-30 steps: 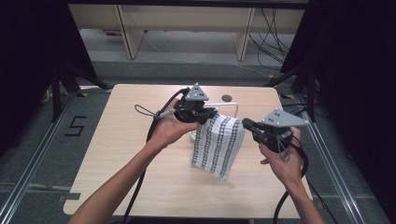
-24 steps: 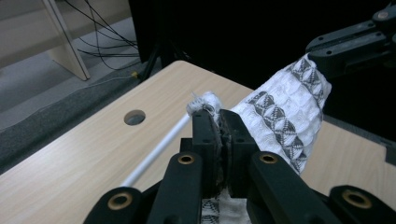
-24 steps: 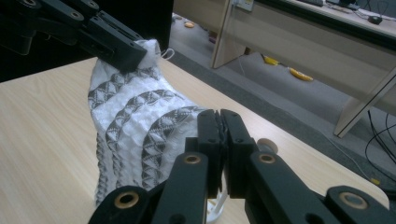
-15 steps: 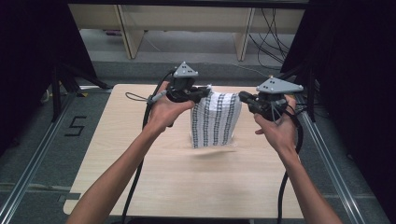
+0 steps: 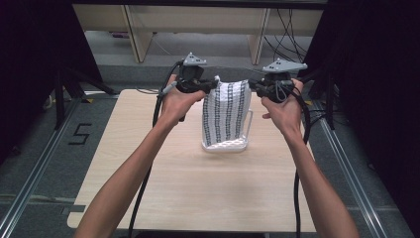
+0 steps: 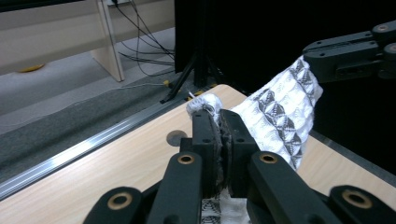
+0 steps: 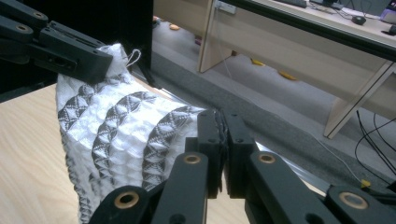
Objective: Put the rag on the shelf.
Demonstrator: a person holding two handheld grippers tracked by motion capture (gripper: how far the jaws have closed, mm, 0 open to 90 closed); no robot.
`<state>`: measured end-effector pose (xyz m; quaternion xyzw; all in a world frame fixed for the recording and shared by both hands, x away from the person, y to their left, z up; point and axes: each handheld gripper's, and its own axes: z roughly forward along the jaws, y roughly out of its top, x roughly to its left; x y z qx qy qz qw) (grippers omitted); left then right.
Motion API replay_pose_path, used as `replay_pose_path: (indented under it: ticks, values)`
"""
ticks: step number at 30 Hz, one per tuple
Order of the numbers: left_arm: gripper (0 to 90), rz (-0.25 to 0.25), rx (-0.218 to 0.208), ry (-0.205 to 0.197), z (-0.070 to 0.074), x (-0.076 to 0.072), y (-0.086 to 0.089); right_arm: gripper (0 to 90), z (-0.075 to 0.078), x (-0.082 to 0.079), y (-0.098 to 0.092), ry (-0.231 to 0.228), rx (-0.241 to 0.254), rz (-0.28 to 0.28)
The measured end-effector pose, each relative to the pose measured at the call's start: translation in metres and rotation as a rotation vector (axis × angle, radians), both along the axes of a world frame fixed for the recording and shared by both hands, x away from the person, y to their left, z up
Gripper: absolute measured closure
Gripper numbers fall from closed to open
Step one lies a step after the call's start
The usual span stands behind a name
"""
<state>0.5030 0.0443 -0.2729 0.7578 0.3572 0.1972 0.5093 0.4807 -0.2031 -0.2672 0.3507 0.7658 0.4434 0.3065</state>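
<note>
1. High view first: at the left, we had the left gripper clenched on one top corner of the cloth. Only a small tuft poked past the jaws in the left gripper view, so we judged a tug could pull that corner free.
2. In the middle, the cloth hung between our two grippers above the table, its lower end in or just behind a clear tray; we could not tell which. We judged that lifting or swinging it might drag the tray along or tip it.
3. The cloth sagged a little between the corners. We thought spreading our hands too fast could snap it taut and strain both holds.
4. At the right, the right gripper was clamped on the other top corner, its jaws closed over the cloth edge. The bite looked shallow, so a slip there would leave the cloth dangling from one side.
</note>
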Motion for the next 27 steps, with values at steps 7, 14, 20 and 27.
replay_pose_path:
  ticks: [7,14,20,27]
  values:
    - [85.2,0.004,-0.016,0.013,0.004,0.015,-0.005,88.4,0.005,0.015,0.0,0.0,-0.011,-0.032]
    - [85.1,0.011,-0.037,0.021,0.004,0.029,-0.009,88.4,0.006,0.028,-0.001,0.02,-0.008,-0.061]
    - [85.1,0.036,-0.038,0.036,0.004,0.039,-0.009,88.4,0.007,0.04,0.002,0.04,0.004,-0.08]
    - [85.0,0.053,-0.022,0.066,-0.003,0.054,-0.009,88.4,-0.003,0.061,0.009,0.081,-0.016,-0.109]
